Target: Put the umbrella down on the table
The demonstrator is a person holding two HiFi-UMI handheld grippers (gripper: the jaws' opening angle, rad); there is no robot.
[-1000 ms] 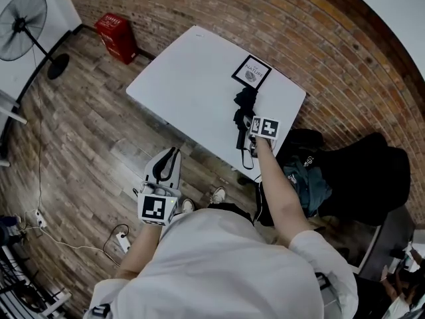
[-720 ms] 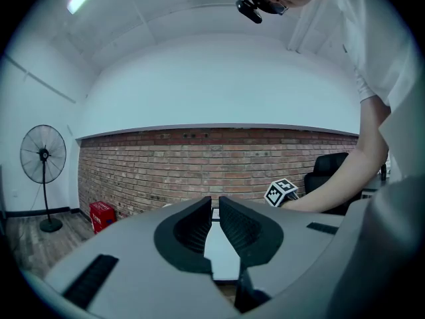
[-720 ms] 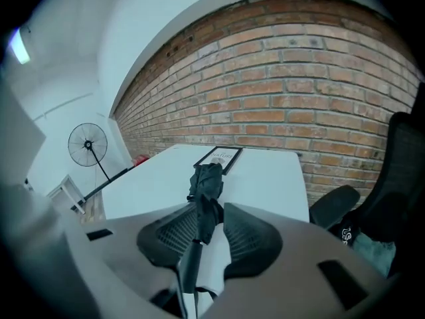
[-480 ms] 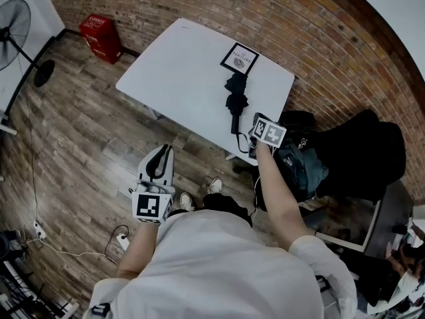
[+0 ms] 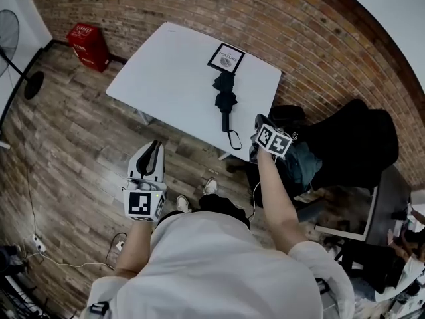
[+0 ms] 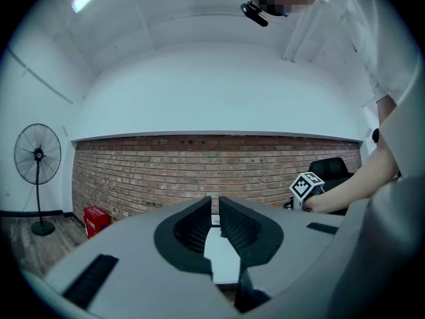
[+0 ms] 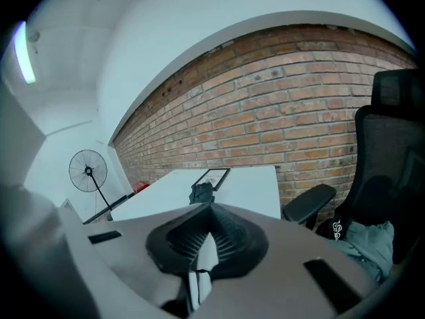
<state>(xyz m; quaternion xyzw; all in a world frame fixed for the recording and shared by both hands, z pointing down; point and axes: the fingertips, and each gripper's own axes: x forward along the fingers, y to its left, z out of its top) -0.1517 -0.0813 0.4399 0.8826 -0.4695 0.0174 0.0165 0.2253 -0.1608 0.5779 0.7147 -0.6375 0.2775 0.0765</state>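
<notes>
The fingers of our right gripper [image 7: 210, 209] have just pressed together, empty; beyond their tips the umbrella [image 5: 224, 100] lies on the desk [image 5: 166, 72]. Those of our left gripper [image 6: 214, 202] stand slightly apart, empty.

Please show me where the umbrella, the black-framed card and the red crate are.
umbrella [image 5: 224, 98], head view, on its folded black fabric
black-framed card [image 5: 226, 58], head view, on its pale middle
red crate [image 5: 87, 44], head view, on its top face
</notes>
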